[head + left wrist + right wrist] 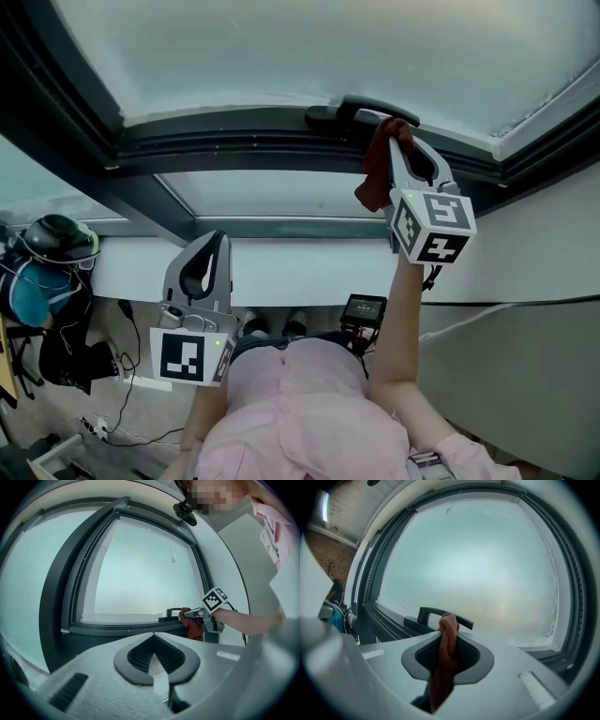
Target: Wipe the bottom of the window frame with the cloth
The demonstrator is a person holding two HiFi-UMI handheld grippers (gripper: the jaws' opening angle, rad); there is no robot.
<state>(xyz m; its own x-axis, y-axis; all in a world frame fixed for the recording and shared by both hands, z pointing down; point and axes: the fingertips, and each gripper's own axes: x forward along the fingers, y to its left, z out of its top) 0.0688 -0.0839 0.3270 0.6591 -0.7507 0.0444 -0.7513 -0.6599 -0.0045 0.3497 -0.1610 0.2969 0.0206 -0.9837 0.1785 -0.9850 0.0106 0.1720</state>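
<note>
Floor beneath a window, seen from above.
A strip of grey floor [159, 412] showed at the lower left of the head view. A white power strip [94, 427] lay on it, black cables [150, 437] trailed across it, and the person's light shoes [253, 325] stood by the wall.

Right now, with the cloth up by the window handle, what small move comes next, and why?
Probably ease the right gripper forward until the red cloth presses on the bottom frame rail beside the handle. The gripper is shut on the cloth, which hangs by the handle without clear contact.
</note>
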